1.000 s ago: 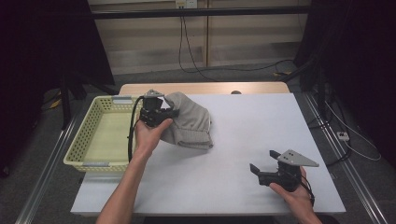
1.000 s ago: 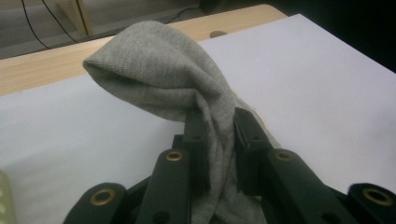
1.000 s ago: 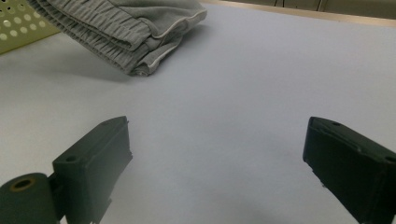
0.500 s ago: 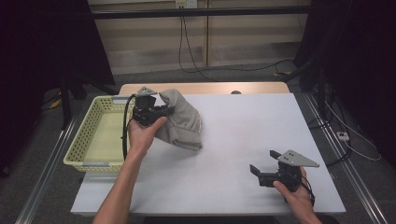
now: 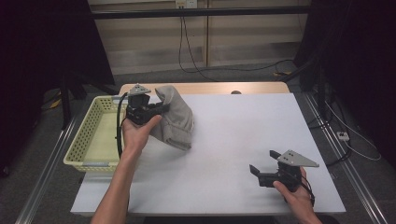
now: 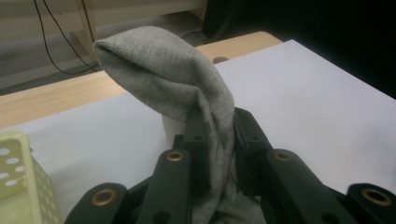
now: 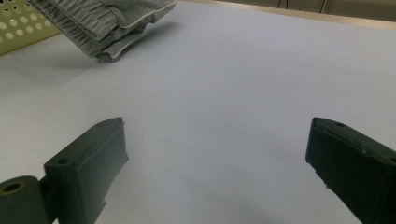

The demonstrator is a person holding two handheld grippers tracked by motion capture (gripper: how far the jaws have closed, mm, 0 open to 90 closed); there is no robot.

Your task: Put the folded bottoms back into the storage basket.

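Note:
A folded grey garment (image 5: 175,119) hangs lifted above the white table, beside the yellow basket (image 5: 88,140). My left gripper (image 5: 156,109) is shut on its upper fold; in the left gripper view the grey cloth (image 6: 187,88) is pinched between the two black jaws and bulges up above them. The garment's lower edge (image 7: 109,28) dangles clear of the table in the right gripper view. My right gripper (image 5: 261,170) rests near the table's front right, open, with bare table between its jaws (image 7: 217,154).
The yellow perforated basket stands at the table's left edge, its corner (image 6: 21,186) close to my left gripper. A wooden strip (image 5: 210,87) runs along the table's far edge. Cables (image 5: 187,42) hang behind.
My left gripper has lifted the grey garment and carried it leftward toward the basket. The right gripper has stayed where it was.

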